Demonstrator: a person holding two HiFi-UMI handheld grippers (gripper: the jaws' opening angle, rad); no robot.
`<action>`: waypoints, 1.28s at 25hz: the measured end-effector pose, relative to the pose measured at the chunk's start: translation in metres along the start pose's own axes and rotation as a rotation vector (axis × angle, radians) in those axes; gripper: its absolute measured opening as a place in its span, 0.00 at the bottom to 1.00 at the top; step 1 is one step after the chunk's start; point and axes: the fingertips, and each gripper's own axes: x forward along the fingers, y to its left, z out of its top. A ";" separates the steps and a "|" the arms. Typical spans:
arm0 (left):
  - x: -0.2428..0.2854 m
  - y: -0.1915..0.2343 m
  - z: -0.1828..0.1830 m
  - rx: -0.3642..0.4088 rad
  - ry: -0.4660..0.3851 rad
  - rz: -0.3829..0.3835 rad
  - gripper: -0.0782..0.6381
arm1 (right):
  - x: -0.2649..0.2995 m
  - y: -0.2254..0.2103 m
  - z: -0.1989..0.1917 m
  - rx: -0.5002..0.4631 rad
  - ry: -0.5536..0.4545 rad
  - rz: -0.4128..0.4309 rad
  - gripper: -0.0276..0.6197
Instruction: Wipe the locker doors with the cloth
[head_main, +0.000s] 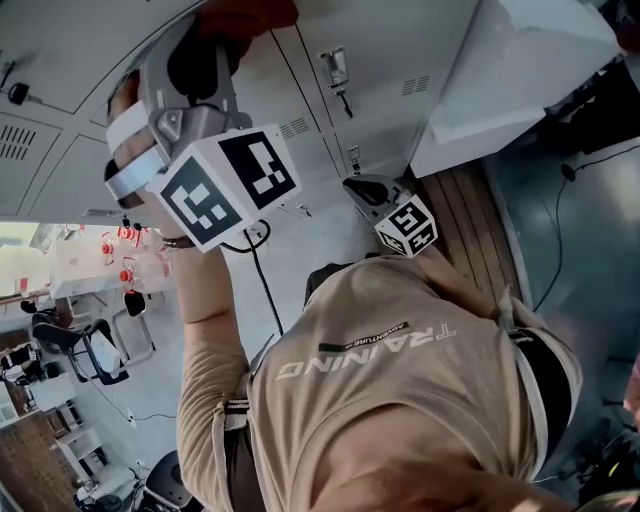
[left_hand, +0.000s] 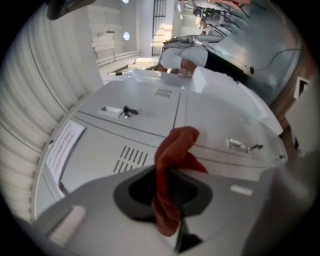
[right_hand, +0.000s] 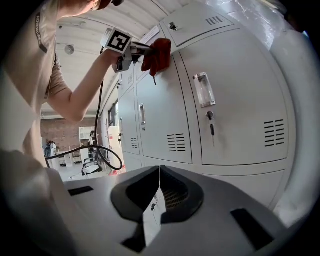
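Note:
A red cloth (left_hand: 174, 165) is pinched between the jaws of my left gripper (left_hand: 168, 189), bunched up and sticking out toward the grey locker doors (left_hand: 150, 135). In the right gripper view the cloth (right_hand: 157, 54) touches the upper edge of a locker door (right_hand: 162, 112), with the left gripper (right_hand: 134, 52) raised high behind it. The head view shows the left gripper (head_main: 222, 38) up at the lockers (head_main: 385, 70) and the cloth (head_main: 248, 14) at the top edge. My right gripper (right_hand: 159, 186) is shut on nothing and hangs low before the lockers (head_main: 366, 190).
Keys (right_hand: 212, 130) hang in the door locks, and a paper label (left_hand: 64, 147) is stuck on one door. A big white panel (head_main: 510, 70) juts out at the right over wooden boards (head_main: 470, 220). A black cable (head_main: 262, 285) hangs from the left gripper. Chairs (head_main: 85, 350) stand behind.

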 end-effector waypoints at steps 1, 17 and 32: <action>0.007 0.002 0.000 0.013 0.013 0.009 0.18 | -0.001 -0.003 0.000 0.006 -0.002 -0.008 0.07; 0.034 -0.062 -0.023 -0.010 0.047 -0.089 0.18 | -0.001 -0.042 0.020 -0.020 -0.023 -0.072 0.07; 0.023 -0.250 -0.070 -0.117 0.097 -0.478 0.18 | 0.005 -0.026 -0.011 0.036 0.054 -0.032 0.07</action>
